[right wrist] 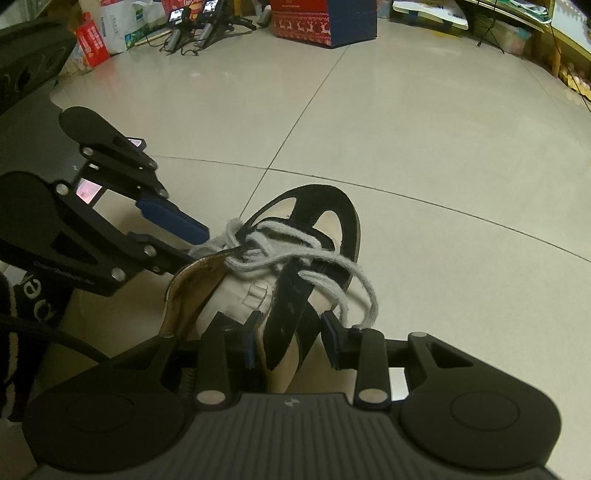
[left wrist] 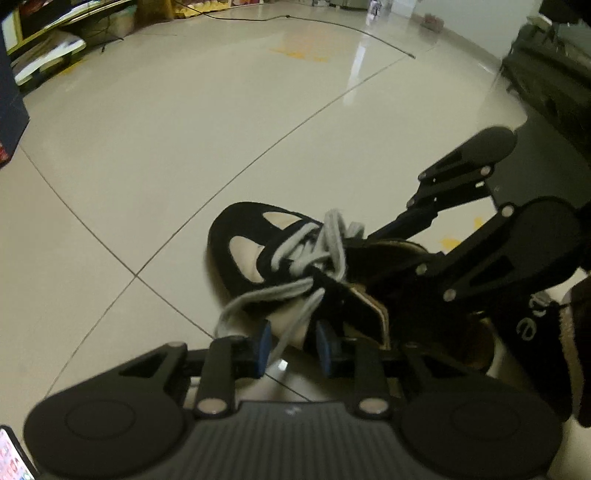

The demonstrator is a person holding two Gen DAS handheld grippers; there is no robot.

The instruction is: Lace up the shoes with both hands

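Resting on pale floor tiles, the black-and-cream suede shoe (left wrist: pixel 258 251) risks losing its grey lace (left wrist: pixel 295 325), lying loose between the left gripper's (left wrist: pixel 291 345) narrowly parted jaws, while the right gripper (right wrist: pixel 290 341) straddles its side, grip unclear.

Beige tiled floor (right wrist: pixel 424 122), glossy, dark grout lines. Red patterned box (right wrist: pixel 321 20) at far edge; red carton (right wrist: pixel 92 44) and white bag (right wrist: pixel 116 27) nearby. Thin black cable (left wrist: pixel 351 31) across floor. Shelves (left wrist: pixel 48 22) at left.
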